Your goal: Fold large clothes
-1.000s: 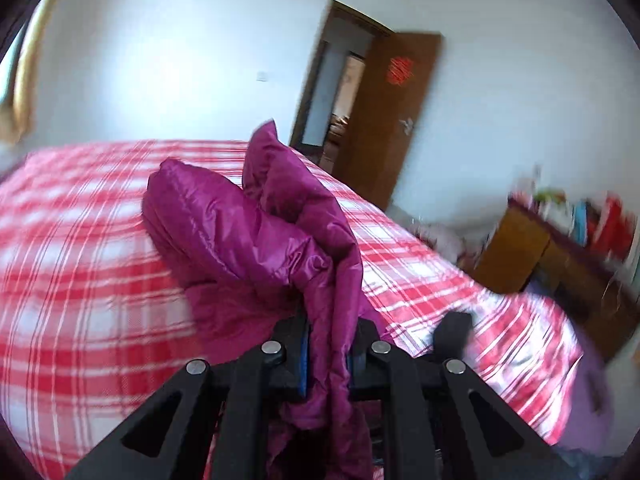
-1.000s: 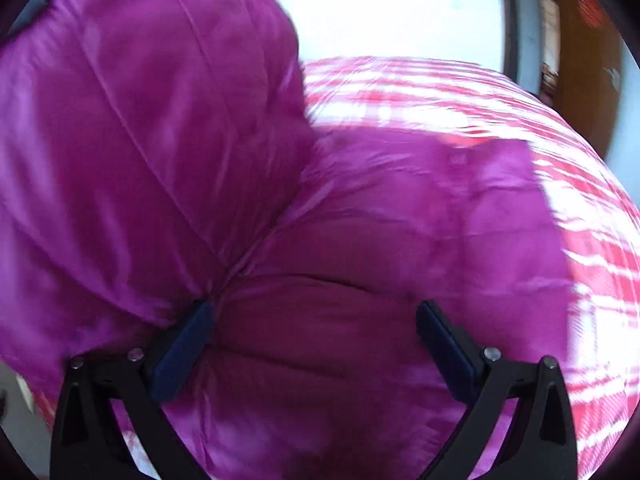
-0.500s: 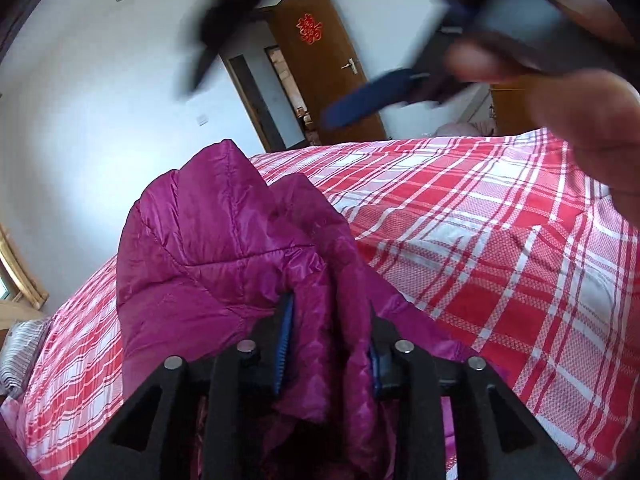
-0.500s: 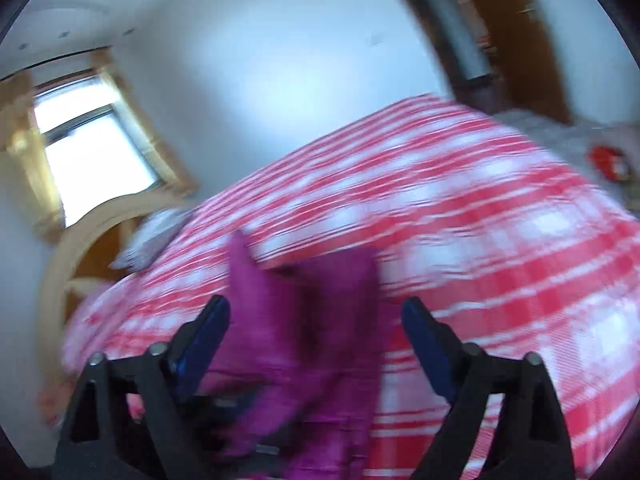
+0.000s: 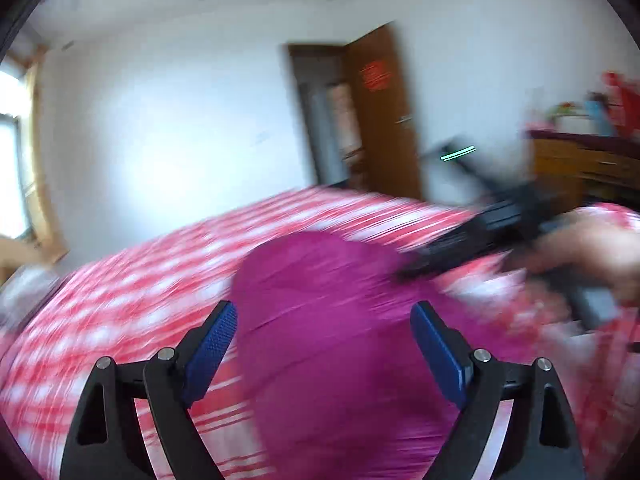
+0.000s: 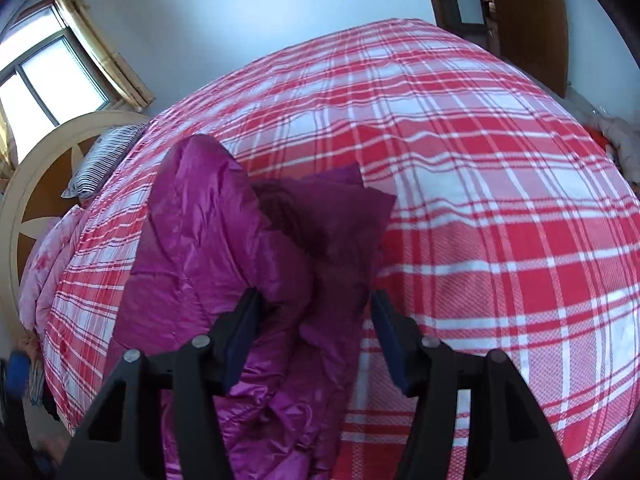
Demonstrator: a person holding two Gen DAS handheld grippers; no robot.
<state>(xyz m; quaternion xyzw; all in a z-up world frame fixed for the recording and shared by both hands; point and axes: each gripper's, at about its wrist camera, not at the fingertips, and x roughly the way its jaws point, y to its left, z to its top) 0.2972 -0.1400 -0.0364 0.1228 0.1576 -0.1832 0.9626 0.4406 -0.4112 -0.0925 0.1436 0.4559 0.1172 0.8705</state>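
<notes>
Nearest in the left wrist view, the left hand-held gripper stands with its two blue-padded fingers spread wide and nothing clamped between them; a blurred mound of the magenta padded jacket fills the gap and the lower middle of that view. In the right wrist view, the right hand-held gripper is likewise open, its dark pads apart, with the jacket passing under and between them; the left pad sits right at a shiny fold of the fabric, though I cannot tell whether it touches. The jacket lies crumpled in a long heap on the bed, on the side nearer the headboard, one glossy quilted part raised and a darker, flatter part spread beside it toward the middle of the bed. The bed carries a red and white plaid cover, sharp in the right view and smeared by motion in the left. To the right in the left view, a blurred hand holds the other hand-held gripper over the jacket's far edge. Beyond the jacket in the right view, a striped pillow and pink floral bedding lie against a rounded wooden headboard. Farther off are a window with yellow curtains, white walls, and a brown door standing open; the left view shows the same door with a red decoration on it, and a wooden cabinet with colourful items on top.
</notes>
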